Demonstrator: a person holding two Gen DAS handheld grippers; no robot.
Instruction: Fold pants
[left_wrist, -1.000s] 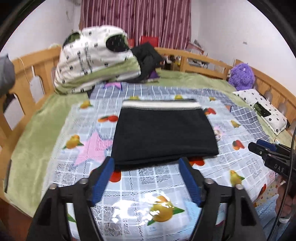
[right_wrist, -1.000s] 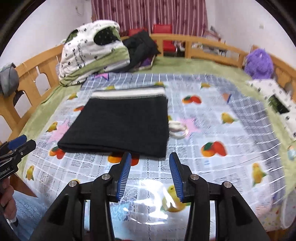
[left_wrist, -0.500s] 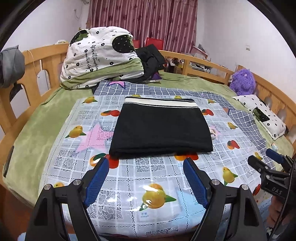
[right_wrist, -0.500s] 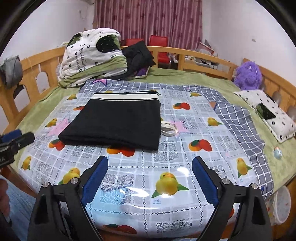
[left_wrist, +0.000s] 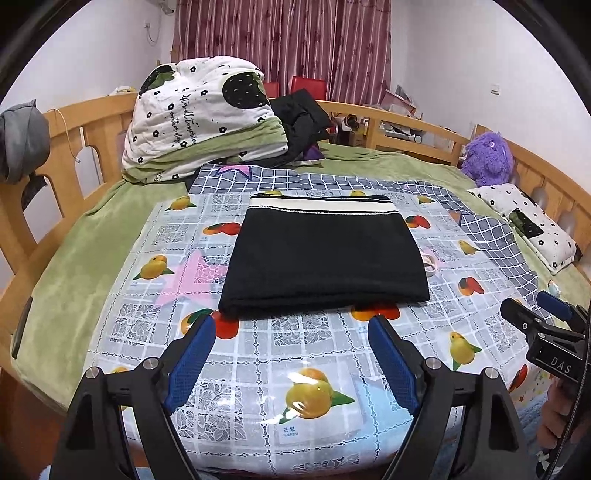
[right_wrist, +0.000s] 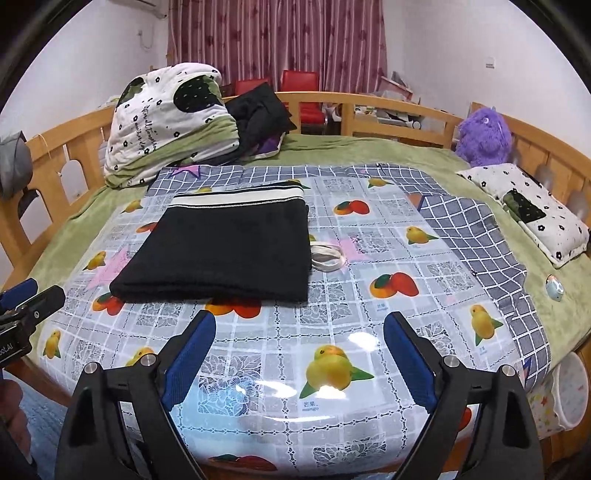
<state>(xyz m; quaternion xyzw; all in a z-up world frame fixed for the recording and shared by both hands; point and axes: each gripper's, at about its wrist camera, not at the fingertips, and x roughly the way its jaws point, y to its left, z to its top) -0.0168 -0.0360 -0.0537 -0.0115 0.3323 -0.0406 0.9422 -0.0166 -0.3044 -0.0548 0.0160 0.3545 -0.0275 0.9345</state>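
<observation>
Looking from the left wrist view, the left gripper (left_wrist: 291, 332) hangs over the near part of the fruit-printed plastic sheet (left_wrist: 317, 384) that covers the bed. Its two blue pads stand wide apart and are opening a little more, with nothing between them. The black pants (left_wrist: 325, 258) lie folded into a flat rectangle just beyond the fingertips, in the middle of the sheet, with the white striped waistband (left_wrist: 321, 205) at the far edge. The pads do not touch the cloth. At the right edge the right gripper (left_wrist: 543, 321) shows from the side. Far left, a white quilt with black flowers (left_wrist: 199, 110) is piled against the wooden bed rail (left_wrist: 70, 122), and a purple plush toy (left_wrist: 487, 158) sits far right.

From the right wrist view, the right gripper (right_wrist: 299, 332) also stands with its jaws wide apart and empty, above the near sheet (right_wrist: 332, 369). The folded pants (right_wrist: 225, 247) lie far and to the left of it. A white cord (right_wrist: 327, 256) lies at their right edge. The left gripper (right_wrist: 31, 299) shows at the left border.
</observation>
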